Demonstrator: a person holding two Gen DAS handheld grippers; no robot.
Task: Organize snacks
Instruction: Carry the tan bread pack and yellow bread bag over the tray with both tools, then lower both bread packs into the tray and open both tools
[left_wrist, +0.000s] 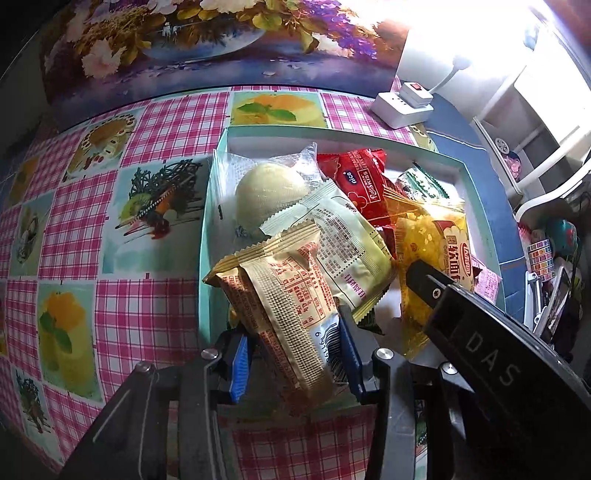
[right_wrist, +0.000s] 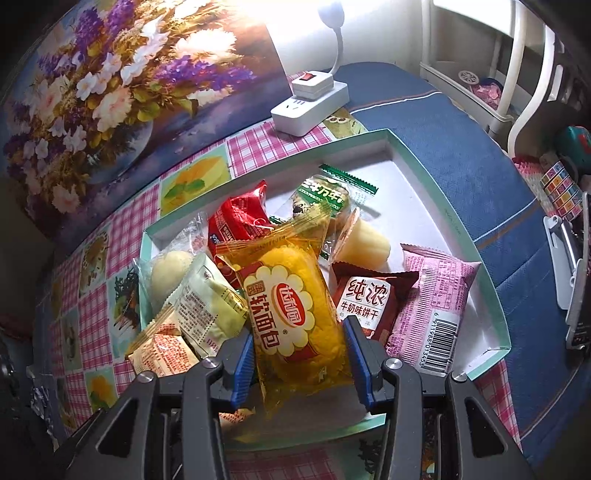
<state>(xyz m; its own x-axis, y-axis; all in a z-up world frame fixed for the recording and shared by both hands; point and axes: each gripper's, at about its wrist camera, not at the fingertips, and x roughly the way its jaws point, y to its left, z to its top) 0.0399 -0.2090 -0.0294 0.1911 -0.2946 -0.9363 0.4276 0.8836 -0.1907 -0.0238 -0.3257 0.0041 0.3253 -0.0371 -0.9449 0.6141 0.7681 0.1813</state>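
A shallow teal-rimmed tray (left_wrist: 332, 130) (right_wrist: 458, 229) holds several wrapped snacks. My left gripper (left_wrist: 295, 354) is shut on a tan snack packet with red print (left_wrist: 284, 295), held over the tray's near left corner. My right gripper (right_wrist: 301, 358) is shut on a yellow soft-bread packet (right_wrist: 291, 306), held over the tray's near edge; it also shows in the left wrist view (left_wrist: 436, 243), with the right gripper's black body (left_wrist: 480, 332) over it. In the tray lie a pale round bun (left_wrist: 269, 192), a red packet (left_wrist: 362, 184), a brown biscuit packet (right_wrist: 365, 302) and a pink packet (right_wrist: 432, 306).
The tray sits on a pink checked tablecloth (left_wrist: 147, 302). A white power strip (right_wrist: 310, 103) stands behind the tray, in front of a flower painting (right_wrist: 110, 92). A blue surface (right_wrist: 461, 140) lies to the right, with white furniture (right_wrist: 517, 74) and clutter beyond.
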